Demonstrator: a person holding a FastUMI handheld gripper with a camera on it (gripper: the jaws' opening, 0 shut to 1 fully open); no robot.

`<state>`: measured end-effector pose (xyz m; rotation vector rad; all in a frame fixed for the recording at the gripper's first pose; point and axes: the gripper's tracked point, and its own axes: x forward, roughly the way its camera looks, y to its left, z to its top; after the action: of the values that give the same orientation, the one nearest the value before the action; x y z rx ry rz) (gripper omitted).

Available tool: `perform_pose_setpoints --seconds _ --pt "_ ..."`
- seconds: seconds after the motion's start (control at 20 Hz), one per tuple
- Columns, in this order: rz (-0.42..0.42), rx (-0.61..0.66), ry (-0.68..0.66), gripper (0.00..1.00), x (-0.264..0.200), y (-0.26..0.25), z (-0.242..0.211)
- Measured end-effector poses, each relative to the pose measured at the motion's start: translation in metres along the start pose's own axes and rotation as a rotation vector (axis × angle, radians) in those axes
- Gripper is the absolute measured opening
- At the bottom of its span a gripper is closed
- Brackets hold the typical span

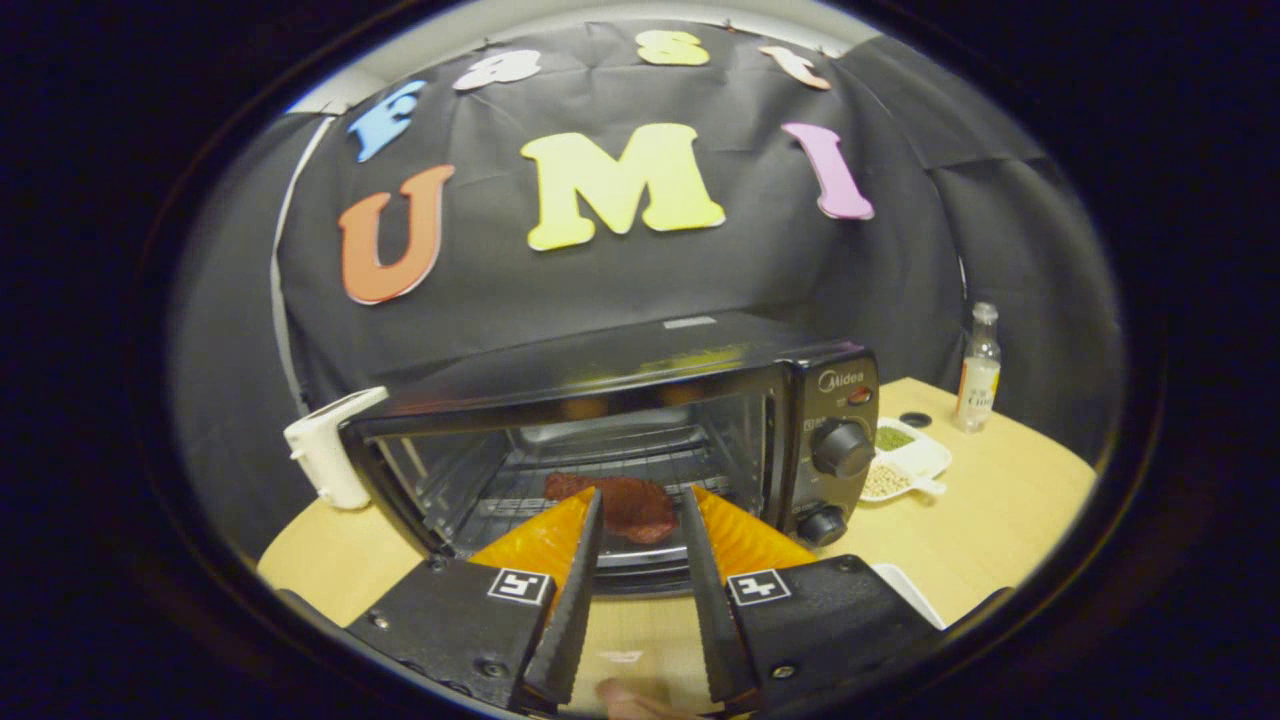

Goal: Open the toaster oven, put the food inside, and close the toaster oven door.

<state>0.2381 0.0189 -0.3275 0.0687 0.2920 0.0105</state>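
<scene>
The black toaster oven point(640, 400) stands on a round wooden table point(1000, 520) with its door point(620, 570) folded down and the cavity open. A dark red piece of food point(625, 505) lies on the wire rack inside, near the front. My gripper point(641, 492) is open, its two orange-backed fingers point(575, 560) reaching over the lowered door toward the mouth of the oven. The food shows in the gap between the fingertips and just beyond them; the left finger covers its left end. Neither finger visibly presses on it.
A white plastic object point(322, 450) stands against the oven's left side. Right of the oven sit a white two-part dish of beans point(905, 462), a black cap point(915, 420) and a clear bottle point(978, 370). A white tray corner point(905, 592) lies by my right finger.
</scene>
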Motion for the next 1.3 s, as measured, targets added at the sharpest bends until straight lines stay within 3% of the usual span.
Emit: perform_pose_setpoints --seconds 0.1,0.35,0.75,1.3 --pt "0.018 -0.026 -0.025 0.51 -0.028 0.007 0.002" --pt "0.039 -0.062 -0.004 0.98 -0.091 0.009 -0.016" --pt "0.044 -0.051 0.149 0.98 -0.138 -0.001 -0.080" --pt "0.060 -0.010 0.404 0.99 -0.123 0.012 -0.168"
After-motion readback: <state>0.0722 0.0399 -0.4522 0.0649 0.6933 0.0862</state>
